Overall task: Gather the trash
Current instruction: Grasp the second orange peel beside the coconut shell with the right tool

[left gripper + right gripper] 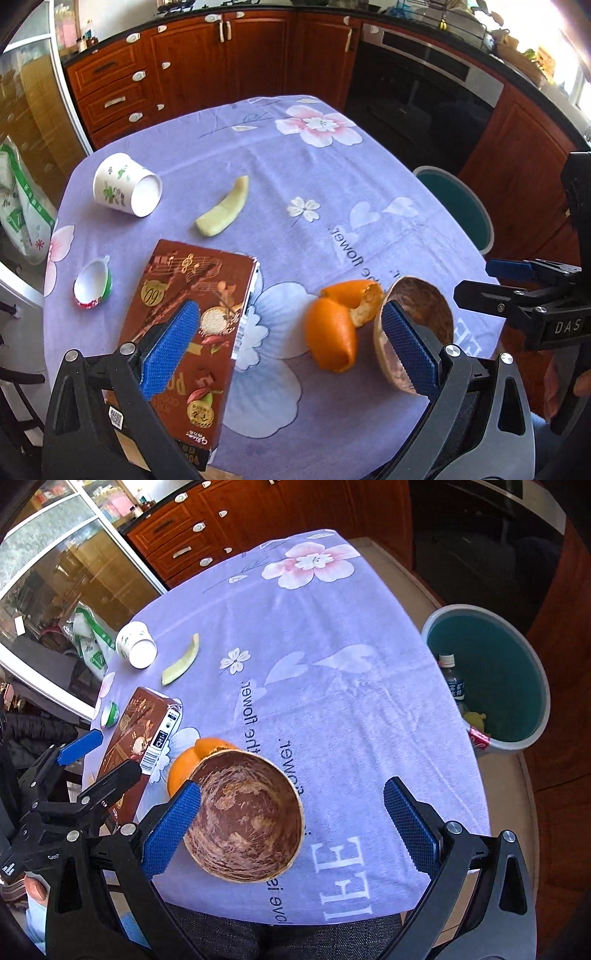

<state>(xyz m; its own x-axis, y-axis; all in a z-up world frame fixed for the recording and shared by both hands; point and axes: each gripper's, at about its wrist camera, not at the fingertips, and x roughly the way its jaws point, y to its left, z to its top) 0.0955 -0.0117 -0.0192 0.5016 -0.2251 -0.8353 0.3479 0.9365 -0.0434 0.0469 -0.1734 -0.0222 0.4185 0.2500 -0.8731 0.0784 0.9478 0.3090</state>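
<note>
Two hand-held tongs angled steeply down over a worktop [332, 672] draped in a lilac flowered cloth, with the coconut shell half [245, 814] taken as landmark. The left tongs [291, 350] stand with their blue pads wide apart and nothing clamped between them: one pad lies over the brown carton [184, 332], the other in front of the shell's near rim, though whether it touches cannot be told. The right tongs [291, 830] are likewise spread wide and empty; their left pad sits just beside the shell's rim, their right pad well apart from it over bare cloth. A fingertip [35, 888] of the person shows at the lower left edge of the right wrist view, beneath the left tongs' frame. The orange peel [332, 332] lies touching the shell on its far-left side, and the carton lies just beyond the peel. Further from the shell, past the carton, lie a small green-and-white cup [92, 284], a pale melon rind [223, 212] and a tipped paper cup [127, 184]. Right of the shell, off the worktop's edge, stands a teal bin [491, 679] holding a bottle [452, 681] and other trash.
</note>
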